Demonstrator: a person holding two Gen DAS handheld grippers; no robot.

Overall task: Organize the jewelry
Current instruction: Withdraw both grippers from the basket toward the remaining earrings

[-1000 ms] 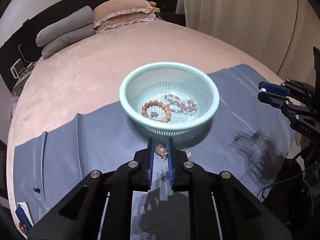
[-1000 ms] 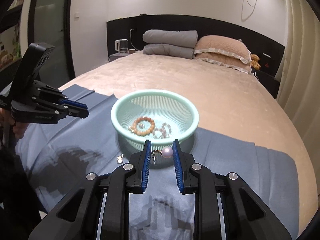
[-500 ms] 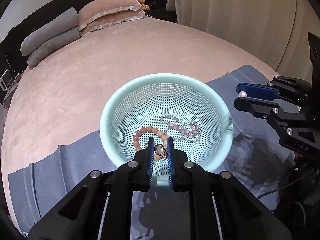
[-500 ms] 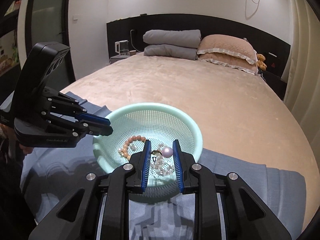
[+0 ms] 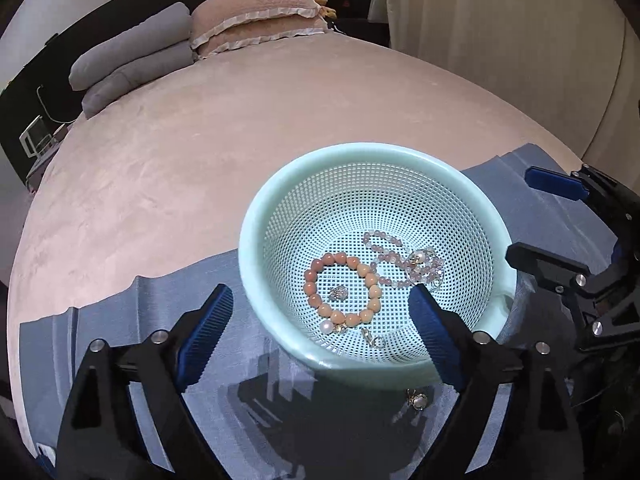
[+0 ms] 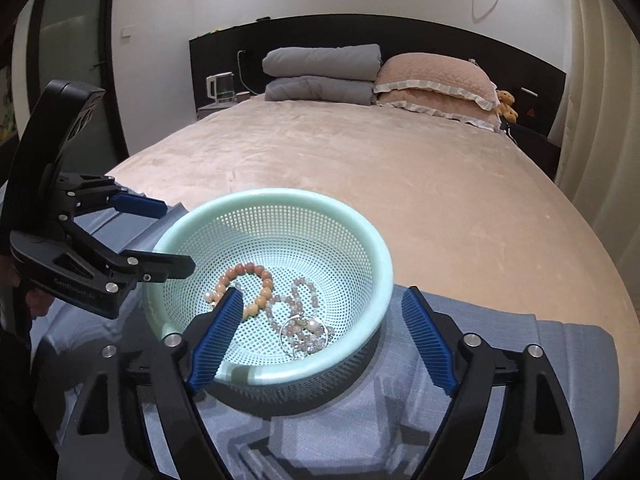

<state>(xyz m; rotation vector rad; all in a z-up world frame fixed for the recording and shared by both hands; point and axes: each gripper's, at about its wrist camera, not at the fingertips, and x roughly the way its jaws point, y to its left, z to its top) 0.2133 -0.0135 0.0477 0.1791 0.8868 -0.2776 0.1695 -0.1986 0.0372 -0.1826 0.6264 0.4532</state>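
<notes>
The mint mesh basket [image 5: 280, 200] [image 6: 384, 264] sits on a blue-grey cloth [image 5: 120, 320]. Inside lie an orange bead bracelet [image 5: 316, 276] [image 6: 256, 268], a pale pink bead bracelet [image 5: 384, 240] [image 6: 308, 292], a pearl earring [image 5: 327, 326] and a small earring [image 5: 374, 340]. Another earring [image 5: 418, 398] lies on the cloth just outside the rim. My left gripper [image 5: 320, 292] [image 6: 178, 236] hangs over the basket's near side, jaws opening, nothing held. My right gripper [image 6: 322, 296] [image 5: 518, 214] hovers over the opposite side, jaws also opening and empty.
The cloth [image 6: 520, 340] covers the near end of a beige bed [image 5: 240, 120]. Pink pillows [image 5: 256, 12] and a folded grey blanket [image 5: 132, 56] lie at the headboard. A kettle [image 6: 220, 84] stands on the nightstand. Curtains [image 5: 500, 40] hang at the right.
Both grippers came forward over the basket with an earring pinched in each. Both have since spread wide, and the earrings are out of the jaws and in the basket.
</notes>
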